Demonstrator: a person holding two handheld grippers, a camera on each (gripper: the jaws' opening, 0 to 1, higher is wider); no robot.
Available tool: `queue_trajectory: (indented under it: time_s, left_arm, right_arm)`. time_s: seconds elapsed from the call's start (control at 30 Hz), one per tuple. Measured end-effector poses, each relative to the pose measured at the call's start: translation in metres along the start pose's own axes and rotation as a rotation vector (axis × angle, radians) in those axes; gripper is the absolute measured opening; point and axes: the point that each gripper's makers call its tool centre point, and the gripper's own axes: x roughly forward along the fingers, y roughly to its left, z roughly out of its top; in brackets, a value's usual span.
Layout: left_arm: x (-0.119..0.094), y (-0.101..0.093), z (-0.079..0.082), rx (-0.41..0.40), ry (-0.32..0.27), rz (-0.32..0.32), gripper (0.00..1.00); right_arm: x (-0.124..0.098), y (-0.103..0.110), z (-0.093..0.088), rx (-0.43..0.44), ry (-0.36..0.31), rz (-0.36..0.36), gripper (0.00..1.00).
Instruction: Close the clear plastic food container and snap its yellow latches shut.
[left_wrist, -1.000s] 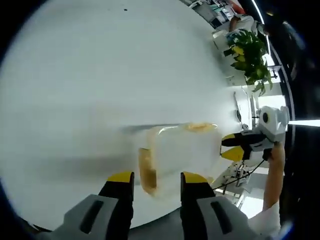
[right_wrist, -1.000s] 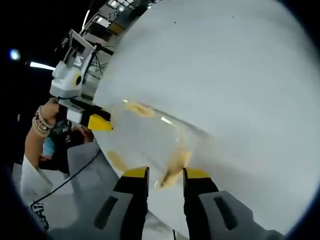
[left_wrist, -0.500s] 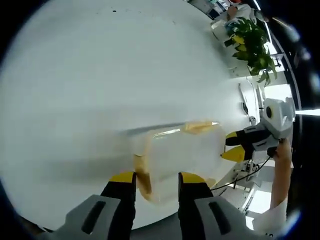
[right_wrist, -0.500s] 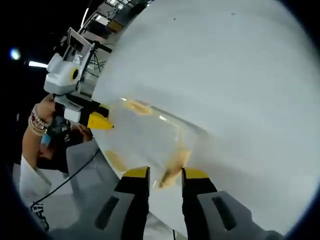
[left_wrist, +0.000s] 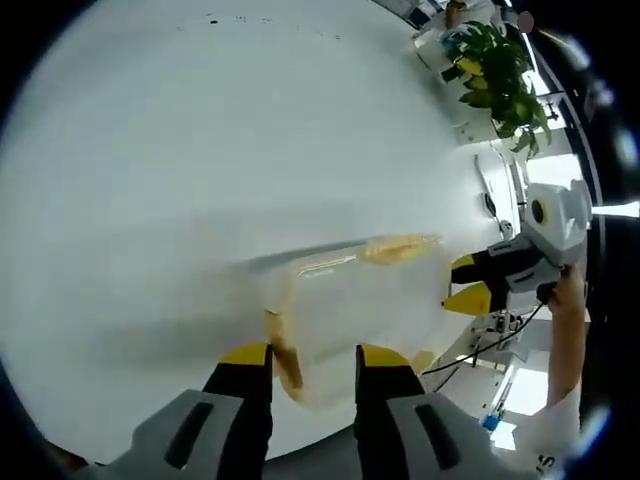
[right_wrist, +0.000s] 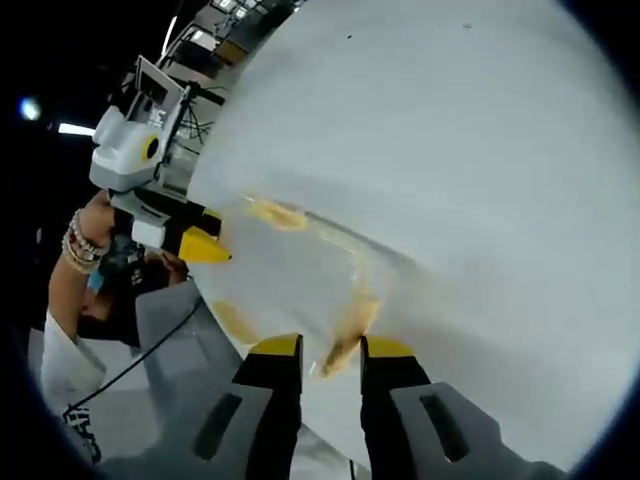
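Little has moved since a second ago: the right gripper view is nearly unchanged, and in the left gripper view the frame has tilted a bit, so the plant sits higher and the other gripper slightly higher; the box stays put. The clear plastic food container (left_wrist: 355, 305) (right_wrist: 290, 285) sits on the white table (left_wrist: 200, 150) (right_wrist: 450, 150) close to its near edge, lid down on top, one gripper at each short end. Left gripper (left_wrist: 304, 357): yellow-tipped jaws narrow, straddling the near end of the box at a yellow latch (left_wrist: 285, 350); can't tell if they actually pinch it. Right gripper (right_wrist: 331, 347): same narrow gap, jaw tips on either side of the yellow latch (right_wrist: 345, 335) at its end, contact unclear. Another yellow latch (left_wrist: 400, 247) (right_wrist: 275, 213) shows on the long side. Each gripper shows in the other's view at the far end of the box, held by a hand (right_wrist: 95, 235) with a beaded bracelet (right_wrist: 72, 250). The tabletop is plain, bare white and glossy. Room: a green potted plant (left_wrist: 490, 70) past the table's far side, cables (left_wrist: 480, 345), grey floor (right_wrist: 150, 400), dim ceiling lights (right_wrist: 75, 128).
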Motion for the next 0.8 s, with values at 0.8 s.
queue_trajectory:
  time_s: [0.8]
  left_arm:
    - [0.007, -0.01, -0.001, 0.03, -0.026, -0.046, 0.22]
  right_arm:
    - [0.003, 0.001, 0.003, -0.021, -0.02, -0.009, 0.19]
